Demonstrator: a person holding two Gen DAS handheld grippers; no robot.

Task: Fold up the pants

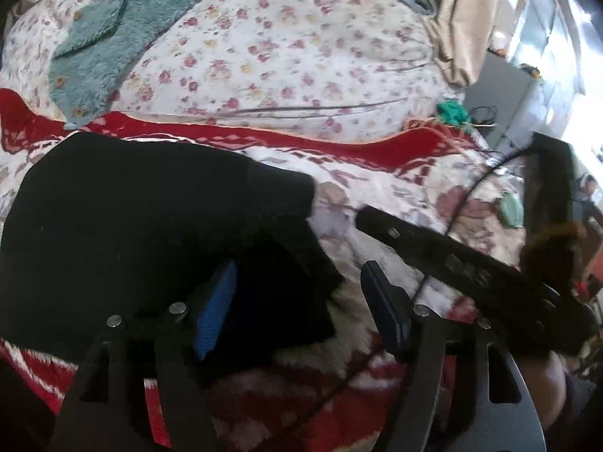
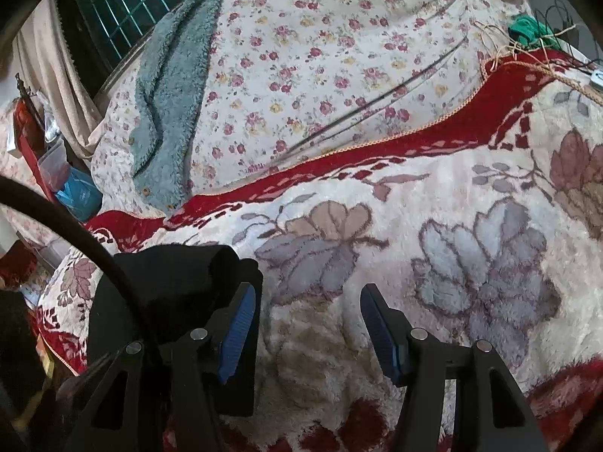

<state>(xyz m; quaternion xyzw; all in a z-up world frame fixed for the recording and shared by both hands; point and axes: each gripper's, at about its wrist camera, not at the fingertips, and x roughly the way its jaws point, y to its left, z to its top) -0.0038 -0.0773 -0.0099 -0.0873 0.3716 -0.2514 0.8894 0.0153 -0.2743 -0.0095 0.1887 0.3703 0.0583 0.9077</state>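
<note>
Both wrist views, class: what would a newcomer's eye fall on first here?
First, the folded black fabric pants lying on the plush red-and-cream floral blanket, at the near left. Next, the fluffy grey-teal garment draped over the small-flowered quilt beyond. Both tongs, left and right, stand open.

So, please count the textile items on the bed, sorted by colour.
Black: 1, the pants
Teal: 1, the fleece garment
Red and cream: 1, the plush blanket
White with small roses: 1, the quilt
Total: 4
</note>
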